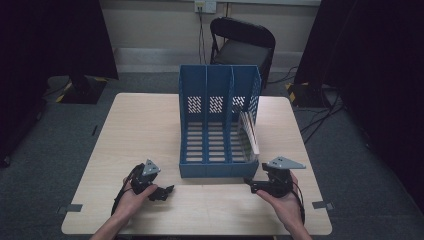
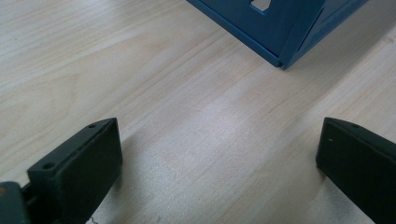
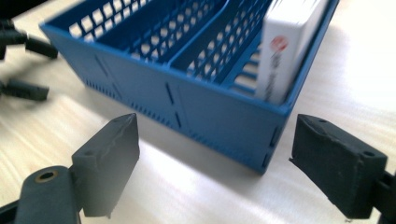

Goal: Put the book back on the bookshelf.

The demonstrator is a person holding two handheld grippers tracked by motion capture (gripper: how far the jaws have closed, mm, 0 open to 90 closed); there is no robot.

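Hands low on table (image 1: 150, 125), each hand-held gripper, left (image 1: 167, 191) and right (image 1: 251, 184), jaws wide, empty, near blue file rack (image 1: 220, 170).

Blue file rack (image 1: 218, 125) on table (image 1: 140, 130); both grippers rest near its front.

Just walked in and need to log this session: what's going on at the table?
A person sits at a wooden table with a two-jaw gripper in each hand. A blue three-slot file rack stands in front of them, with a white book leaning in its right-hand slot. The left gripper rests low near the rack's front left, the right gripper near its front right corner. Both have their jaws open and hold nothing.
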